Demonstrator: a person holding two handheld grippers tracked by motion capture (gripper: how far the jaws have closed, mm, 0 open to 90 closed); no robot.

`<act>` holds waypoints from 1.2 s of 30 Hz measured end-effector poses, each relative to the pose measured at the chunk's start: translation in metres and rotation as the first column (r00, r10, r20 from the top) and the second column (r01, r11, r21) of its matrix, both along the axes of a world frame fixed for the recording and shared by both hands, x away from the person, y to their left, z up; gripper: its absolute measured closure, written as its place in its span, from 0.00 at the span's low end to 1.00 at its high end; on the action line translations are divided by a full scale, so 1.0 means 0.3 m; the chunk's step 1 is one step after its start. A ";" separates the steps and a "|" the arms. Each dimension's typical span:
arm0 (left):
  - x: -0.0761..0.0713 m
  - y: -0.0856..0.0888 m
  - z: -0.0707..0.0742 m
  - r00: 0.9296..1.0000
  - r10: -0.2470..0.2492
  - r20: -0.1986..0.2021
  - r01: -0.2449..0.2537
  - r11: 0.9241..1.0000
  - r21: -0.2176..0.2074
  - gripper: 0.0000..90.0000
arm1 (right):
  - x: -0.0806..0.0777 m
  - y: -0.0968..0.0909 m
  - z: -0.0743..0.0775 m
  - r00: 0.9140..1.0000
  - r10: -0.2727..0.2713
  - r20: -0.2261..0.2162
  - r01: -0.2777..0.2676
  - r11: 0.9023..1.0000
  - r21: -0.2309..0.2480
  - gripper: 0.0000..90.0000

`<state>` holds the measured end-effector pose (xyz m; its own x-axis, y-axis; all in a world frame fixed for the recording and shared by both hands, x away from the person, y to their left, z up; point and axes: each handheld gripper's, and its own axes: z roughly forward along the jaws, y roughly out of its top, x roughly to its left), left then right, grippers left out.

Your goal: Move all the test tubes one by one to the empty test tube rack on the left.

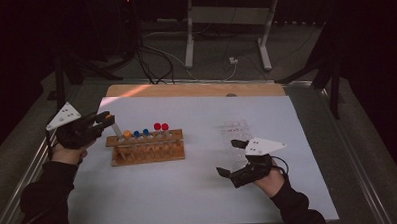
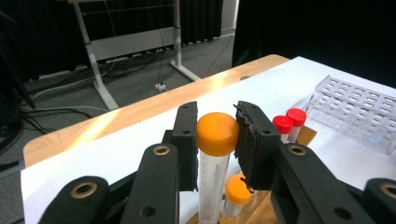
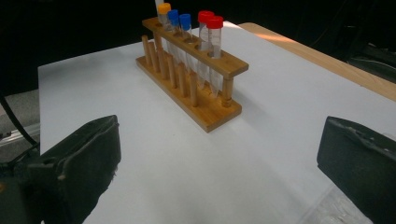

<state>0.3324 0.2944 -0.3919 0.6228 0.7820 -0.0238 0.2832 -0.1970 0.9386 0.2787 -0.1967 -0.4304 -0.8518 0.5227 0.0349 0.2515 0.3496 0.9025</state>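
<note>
White table — my left gripper clamps an orange-capped tube at nine o'clock of the wooden rack; right gripper gapes wide, holding nothing.

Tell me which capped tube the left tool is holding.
The orange-capped tube at the wooden rack's left end, clamped at its cap by the left tool; the others sit seated in the rack.

Black claws – round rivets, grey three-cornered plates, trailing cables – dark long sleeves.
</note>
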 end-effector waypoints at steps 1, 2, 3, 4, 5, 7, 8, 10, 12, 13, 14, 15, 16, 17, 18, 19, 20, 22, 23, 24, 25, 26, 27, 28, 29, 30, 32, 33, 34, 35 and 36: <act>0.000 0.000 -0.006 1.000 0.002 -0.003 -0.002 1.000 0.000 0.80 | 0.000 0.000 0.000 1.000 0.001 0.003 -0.001 1.000 -0.002 0.00; 0.001 0.000 -0.012 1.000 0.002 -0.006 -0.002 1.000 0.000 0.80 | 0.000 0.000 0.000 1.000 0.002 0.002 -0.002 1.000 -0.002 0.00; 0.002 -0.001 -0.020 1.000 0.003 -0.008 -0.003 1.000 -0.002 0.80 | -0.001 0.000 0.000 1.000 0.002 0.004 -0.002 1.000 -0.002 0.00; 0.003 -0.002 -0.029 1.000 0.001 -0.015 -0.001 1.000 -0.003 0.80 | -0.001 0.000 0.000 1.000 0.002 0.004 -0.002 1.000 -0.004 0.00; 0.003 -0.003 -0.035 1.000 0.001 -0.018 -0.001 1.000 -0.002 0.80 | 0.000 0.000 0.000 1.000 0.001 0.004 -0.001 1.000 -0.004 0.00; 0.005 -0.004 -0.051 1.000 0.002 -0.026 -0.002 1.000 -0.005 0.80 | 0.000 -0.001 -0.001 1.000 0.001 0.003 -0.001 1.000 -0.005 0.00; 0.006 -0.005 -0.059 1.000 0.003 -0.030 -0.003 1.000 0.000 0.80 | 0.000 -0.001 -0.001 1.000 0.001 0.005 -0.001 1.000 -0.007 0.00; 0.008 -0.007 -0.075 0.999 0.005 -0.037 -0.005 1.000 -0.005 0.80 | -0.001 -0.001 0.001 1.000 0.001 0.004 -0.001 1.000 -0.004 0.00; 0.009 -0.007 -0.087 0.999 0.006 -0.044 -0.006 1.000 -0.003 0.80 | -0.001 -0.001 0.001 1.000 0.000 0.006 0.000 1.000 -0.006 0.00; 0.008 -0.007 -0.093 0.999 0.009 -0.046 -0.009 1.000 -0.002 0.80 | -0.001 -0.002 0.002 1.000 0.000 0.005 0.000 1.000 -0.004 0.00; 0.007 -0.008 -0.098 0.999 0.012 -0.043 -0.012 1.000 0.002 0.80 | 0.000 -0.003 0.002 1.000 0.000 0.004 0.000 1.000 -0.002 0.00; 0.006 -0.008 -0.103 0.999 0.012 -0.045 -0.012 1.000 0.001 0.80 | 0.000 -0.003 0.002 1.000 -0.001 0.005 0.001 1.000 -0.004 0.00; 0.004 -0.008 -0.109 0.999 0.012 -0.048 -0.012 1.000 0.005 0.80 | 0.000 -0.003 0.002 1.000 -0.002 0.006 0.002 1.000 -0.005 0.00; 0.003 -0.009 -0.112 0.999 0.014 -0.049 -0.014 1.000 0.005 0.80 | 0.000 -0.004 0.002 1.000 -0.003 0.006 0.003 1.000 -0.004 0.00; 0.003 -0.009 -0.117 0.999 0.014 -0.050 -0.013 1.000 0.005 0.80 | 0.000 -0.004 0.002 1.000 -0.003 0.007 0.003 1.000 -0.004 0.00; 0.001 -0.009 -0.122 0.998 0.013 -0.054 -0.013 1.000 0.006 0.80 | 0.000 -0.004 0.003 1.000 -0.004 0.007 0.004 1.000 -0.005 0.00; 0.001 -0.009 -0.126 0.998 0.013 -0.058 -0.013 1.000 0.006 0.80 | 0.000 -0.004 0.003 1.000 -0.004 0.008 0.004 1.000 -0.005 0.00; -0.001 -0.008 -0.137 0.998 0.016 -0.061 -0.016 1.000 0.003 0.80 | -0.001 -0.004 0.003 1.000 -0.003 0.008 0.003 1.000 -0.007 0.00; -0.002 -0.007 -0.142 0.998 0.017 -0.063 -0.017 1.000 0.000 0.80 | -0.001 -0.003 0.003 1.000 -0.003 0.008 0.003 1.000 -0.008 0.00; -0.003 -0.006 -0.148 0.998 0.020 -0.063 -0.020 1.000 -0.001 0.80 | -0.001 -0.003 0.003 1.000 -0.001 0.007 0.001 1.000 -0.007 0.00; -0.004 -0.006 -0.153 0.998 0.020 -0.067 -0.020 1.000 -0.003 0.80 | -0.001 -0.003 0.003 1.000 0.000 0.006 0.000 1.000 -0.008 0.00; -0.004 -0.005 -0.159 0.997 0.023 -0.070 -0.023 1.000 0.000 0.80 | -0.001 -0.003 0.003 1.000 -0.001 0.007 0.001 1.000 -0.009 0.00; -0.005 -0.005 -0.164 0.997 0.021 -0.073 -0.021 1.000 0.001 0.80 | -0.001 -0.003 0.003 1.000 -0.001 0.006 0.001 1.000 -0.008 0.00; -0.005 -0.005 -0.169 0.997 0.022 -0.073 -0.021 1.000 0.004 0.80 | -0.001 -0.003 0.003 1.000 -0.001 0.006 0.001 1.000 -0.008 0.00; -0.005 -0.005 -0.173 0.997 0.024 -0.075 -0.024 1.000 0.002 0.80 | -0.001 -0.003 0.004 1.000 0.000 0.007 0.000 1.000 -0.008 0.00; -0.005 -0.005 -0.176 0.997 0.022 -0.078 -0.022 1.000 0.003 0.80 | -0.001 -0.003 0.004 1.000 0.001 0.006 0.000 1.000 -0.008 0.00; -0.005 -0.006 -0.182 0.997 0.024 -0.078 -0.024 1.000 0.005 0.80 | -0.001 -0.003 0.004 1.000 0.001 0.006 -0.001 1.000 -0.007 0.00; -0.005 -0.007 -0.183 0.997 0.024 -0.079 -0.024 1.000 0.004 0.80 | -0.002 -0.003 0.004 1.000 0.001 0.005 -0.001 1.000 -0.006 0.00; -0.005 -0.008 -0.185 0.997 0.026 -0.078 -0.025 1.000 0.008 0.80 | -0.002 -0.003 0.004 1.000 0.001 0.006 -0.001 1.000 -0.008 0.00; -0.005 -0.009 -0.188 0.997 0.025 -0.079 -0.024 1.000 0.009 0.80 | -0.002 -0.003 0.004 1.000 0.000 0.007 0.000 1.000 -0.008 0.00; -0.005 -0.011 -0.190 0.996 0.026 -0.080 -0.025 1.000 0.013 0.80 | -0.002 -0.003 0.005 1.000 0.001 0.006 -0.001 1.000 -0.007 0.00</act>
